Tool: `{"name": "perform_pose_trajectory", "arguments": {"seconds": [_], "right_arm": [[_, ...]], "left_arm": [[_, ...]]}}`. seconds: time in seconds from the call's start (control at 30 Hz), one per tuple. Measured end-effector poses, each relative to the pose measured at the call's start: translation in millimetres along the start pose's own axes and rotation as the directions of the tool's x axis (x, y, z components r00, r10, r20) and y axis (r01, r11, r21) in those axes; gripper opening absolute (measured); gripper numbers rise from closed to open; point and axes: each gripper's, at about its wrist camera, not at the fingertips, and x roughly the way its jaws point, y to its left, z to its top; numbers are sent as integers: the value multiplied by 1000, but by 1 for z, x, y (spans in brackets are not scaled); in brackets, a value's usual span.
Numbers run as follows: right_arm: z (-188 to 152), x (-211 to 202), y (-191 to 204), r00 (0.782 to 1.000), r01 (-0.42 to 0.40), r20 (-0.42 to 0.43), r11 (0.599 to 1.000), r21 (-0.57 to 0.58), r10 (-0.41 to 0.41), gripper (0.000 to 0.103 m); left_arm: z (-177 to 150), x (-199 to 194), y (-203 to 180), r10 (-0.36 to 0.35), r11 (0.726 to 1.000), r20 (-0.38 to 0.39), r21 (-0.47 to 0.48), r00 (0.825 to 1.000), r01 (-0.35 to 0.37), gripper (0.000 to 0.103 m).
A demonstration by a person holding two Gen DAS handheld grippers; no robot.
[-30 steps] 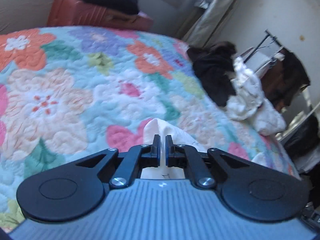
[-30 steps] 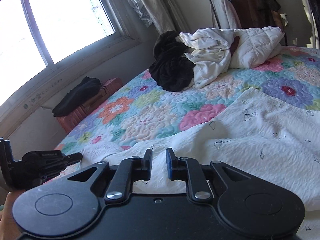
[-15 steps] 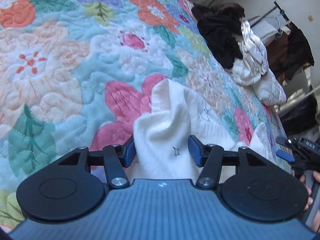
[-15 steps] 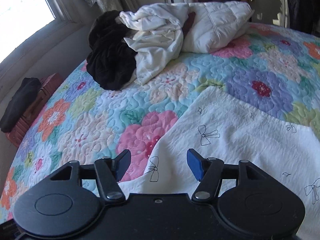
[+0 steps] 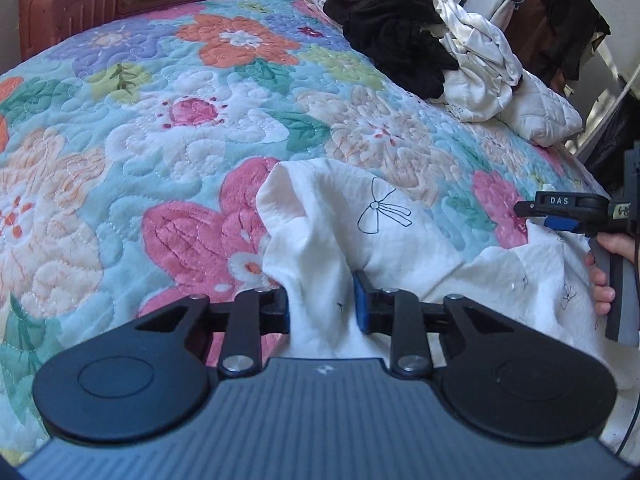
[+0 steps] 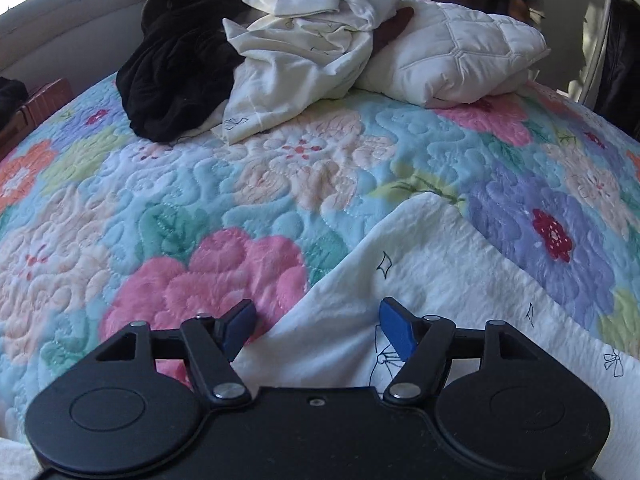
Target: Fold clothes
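The left tongs [image 5: 321, 306] are standing spread apart, a raised fold of the white cloth [image 5: 320, 216] sitting between their pads without being pinched. The cloth is lying on the flowered quilt [image 5: 168, 128], nearest the viewer. The right tongs [image 6: 318, 330] are also gaping wide, hovering over the cloth's edge [image 6: 420, 280]. Beyond the cloth, a heap of dark and white clothes [image 6: 248, 48] is resting beside a pillow [image 6: 460, 60].

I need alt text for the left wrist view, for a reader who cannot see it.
The left gripper, jaws open, straddles a raised fold of a white garment with bow prints lying on a floral quilt. The right gripper appears at the right edge; dark and white clothes are piled behind.
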Motion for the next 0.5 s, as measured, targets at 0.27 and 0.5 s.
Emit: {"name": "perform_pose_trajectory", "arguments": {"seconds": [0.27,0.5], "right_arm": [[38,-24,-18,986,4,169,1000,-6,-3,1],[101,-38,-15,941,17,340,998,-53,2,0]], "left_arm": [[21,-15,-25,48,996,156,70,987,-60,6],[41,5,-33,97,991,171,74,981,-111,6]]}}
